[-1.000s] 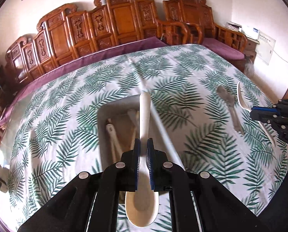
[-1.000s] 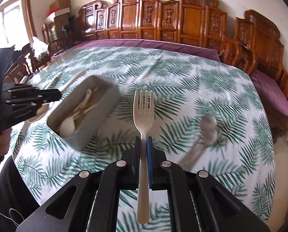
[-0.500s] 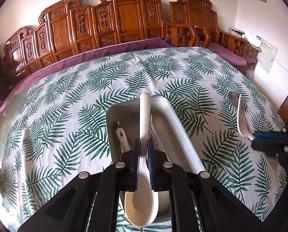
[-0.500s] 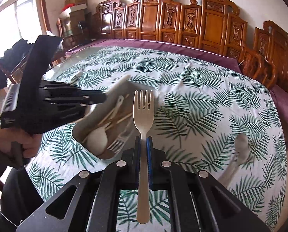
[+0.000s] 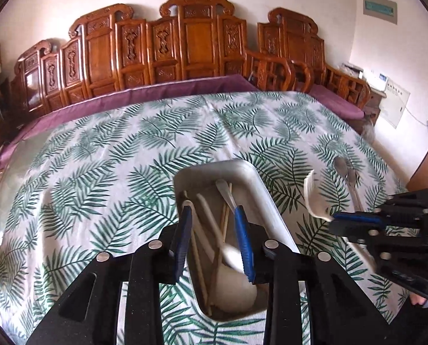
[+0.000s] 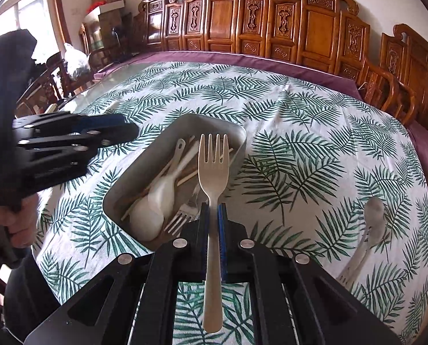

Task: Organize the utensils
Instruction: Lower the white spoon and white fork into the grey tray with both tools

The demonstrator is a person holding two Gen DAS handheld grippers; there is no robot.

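A grey rectangular tray sits on the leaf-print tablecloth. It holds white spoons, chopsticks and a metal fork. My left gripper is open and empty just above the tray; it also shows in the right wrist view. My right gripper is shut on a beige fork, held over the tray's near right side; it shows in the left wrist view with the fork.
A grey spoon lies on the cloth right of the tray. Carved wooden chairs line the far table edge. A purple cloth borders the tablecloth. Boxes and bags stand at far left.
My left gripper opened and dropped the white spoon into the tray. My right gripper carried the beige fork left to over the tray.
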